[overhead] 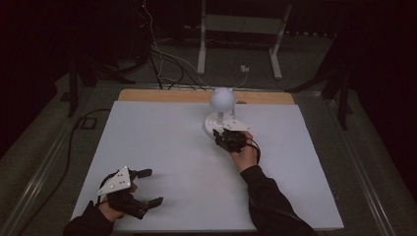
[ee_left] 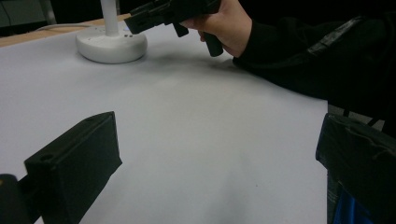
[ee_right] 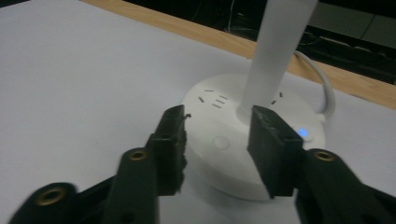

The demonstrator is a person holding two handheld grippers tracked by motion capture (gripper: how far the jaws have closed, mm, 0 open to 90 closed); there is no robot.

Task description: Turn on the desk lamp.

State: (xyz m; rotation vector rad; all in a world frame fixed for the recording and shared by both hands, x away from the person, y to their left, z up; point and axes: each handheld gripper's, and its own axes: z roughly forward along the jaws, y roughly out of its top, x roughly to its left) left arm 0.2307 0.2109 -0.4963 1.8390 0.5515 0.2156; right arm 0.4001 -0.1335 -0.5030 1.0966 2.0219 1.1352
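A white desk lamp stands at the far middle of the white tabletop (overhead: pixel 162 147). It has a ball-shaped head (overhead: pixel 222 99), a straight stem (ee_right: pixel 280 46) and a round base (ee_right: pixel 210 116) with socket slots. A round button (ee_right: pixel 220 141) and a small blue light (ee_right: pixel 303 133) sit on the base. My right gripper (ee_right: pixel 219 140) hovers over the near side of the base, its jaws partly apart on either side of the button, gripping nothing. The stem rises just behind its right jaw. My left gripper (overhead: pixel 152 187) rests near the front left edge, open and empty.
A wooden strip (overhead: pixel 162 95) runs along the table's far edge. The lamp's white cable (ee_right: pixel 327 93) leaves the base toward the back. Beyond the table are white stand legs (overhead: pixel 201 49) and loose cables (overhead: pixel 167 64) on a dark floor.
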